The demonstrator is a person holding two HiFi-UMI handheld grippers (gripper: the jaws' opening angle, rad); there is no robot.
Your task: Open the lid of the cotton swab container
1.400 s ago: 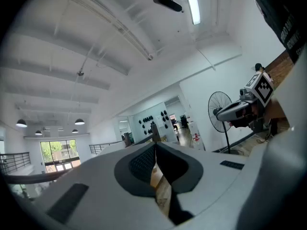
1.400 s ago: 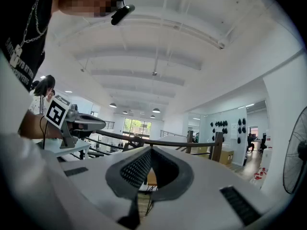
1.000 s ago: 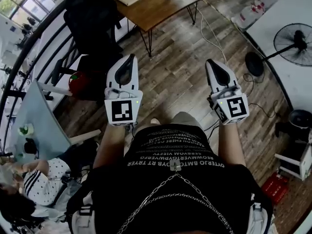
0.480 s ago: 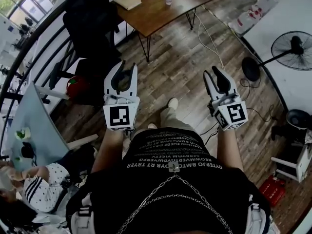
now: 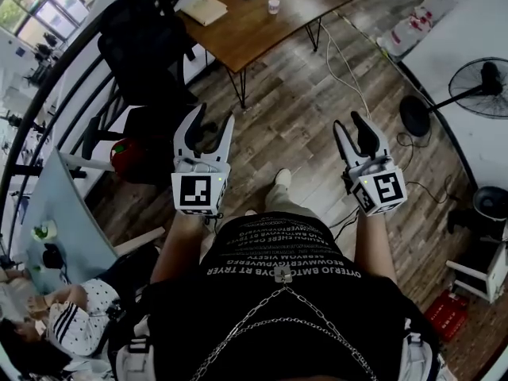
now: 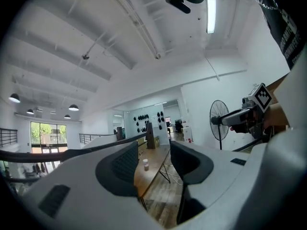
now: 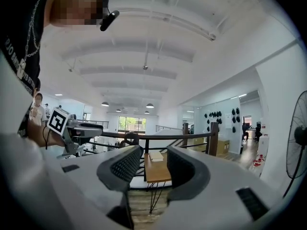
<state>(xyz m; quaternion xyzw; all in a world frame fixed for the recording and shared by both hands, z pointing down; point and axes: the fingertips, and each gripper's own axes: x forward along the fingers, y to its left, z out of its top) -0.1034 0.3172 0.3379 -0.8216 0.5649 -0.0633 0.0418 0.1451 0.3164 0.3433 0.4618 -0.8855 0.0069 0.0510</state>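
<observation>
Left gripper [image 5: 211, 125] and right gripper [image 5: 349, 128] are held out level, jaws just opened apart, with nothing between them. The cotton swab container [image 5: 274, 5] stands well ahead of both, on a wooden table [image 5: 254, 26].

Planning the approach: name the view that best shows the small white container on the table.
Left gripper view: the container stands mid-frame, seen from the side. Head view shows the container tiny, from above. Right gripper view: table, no container.

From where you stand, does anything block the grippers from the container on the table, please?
Nothing visible; only wood floor separates the container from the left gripper and right gripper, whose empty jaws have just been opening.
</observation>
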